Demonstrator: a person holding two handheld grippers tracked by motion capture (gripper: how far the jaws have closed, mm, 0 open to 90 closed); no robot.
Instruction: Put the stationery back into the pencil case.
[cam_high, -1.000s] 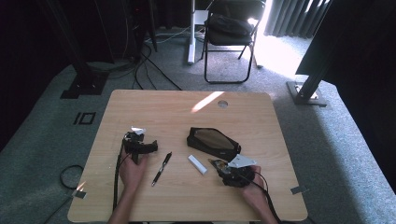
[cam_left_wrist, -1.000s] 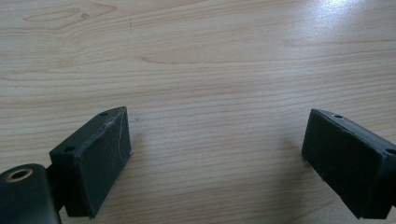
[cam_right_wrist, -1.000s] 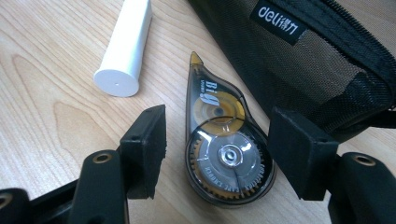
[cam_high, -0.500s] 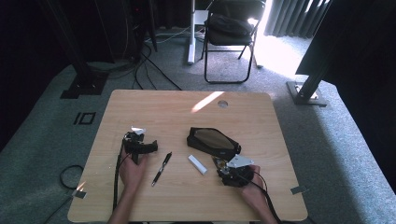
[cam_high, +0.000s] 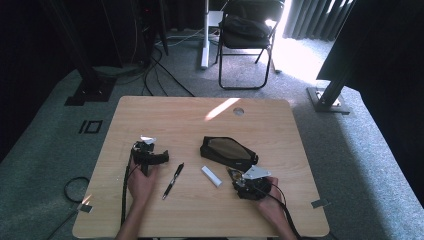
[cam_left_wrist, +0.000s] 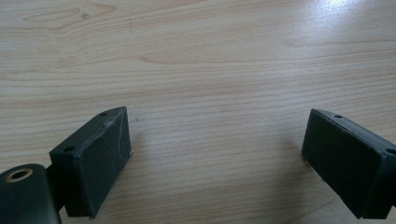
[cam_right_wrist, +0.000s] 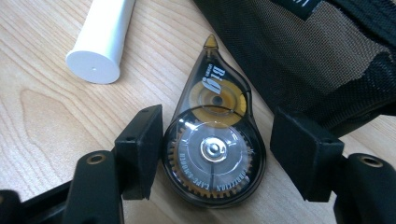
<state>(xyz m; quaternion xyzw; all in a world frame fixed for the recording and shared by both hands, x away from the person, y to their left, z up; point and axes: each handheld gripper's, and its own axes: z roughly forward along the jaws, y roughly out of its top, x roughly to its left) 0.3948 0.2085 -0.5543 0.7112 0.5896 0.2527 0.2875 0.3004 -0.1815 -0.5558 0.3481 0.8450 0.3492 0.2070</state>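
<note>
A teardrop-shaped correction tape dispenser (cam_right_wrist: 212, 154) with a clear smoky shell lies flat on the wooden table (cam_high: 165, 115). My right gripper (cam_right_wrist: 217, 128) straddles it. Its jaws have just been opening: the left pad sits against the shell and a gap shows at the right pad, so it is open. In the high view this right gripper (cam_high: 236, 177) rests just below a black mesh pouch (cam_high: 227, 150). My left gripper (cam_left_wrist: 215, 149) is open wide over bare wood, and the high view places the left gripper (cam_high: 149, 152) at the table's left.
A white tube (cam_high: 211, 176) lies left of the right gripper, and a black pen (cam_high: 172, 181) lies between the two hands. The pouch (cam_right_wrist: 317, 56) sits close behind the dispenser. A folding chair (cam_high: 245, 35) and cables stand on the carpet beyond the table.
Both hands have stayed in place. No visible shift of the pen, tube or pouch.
</note>
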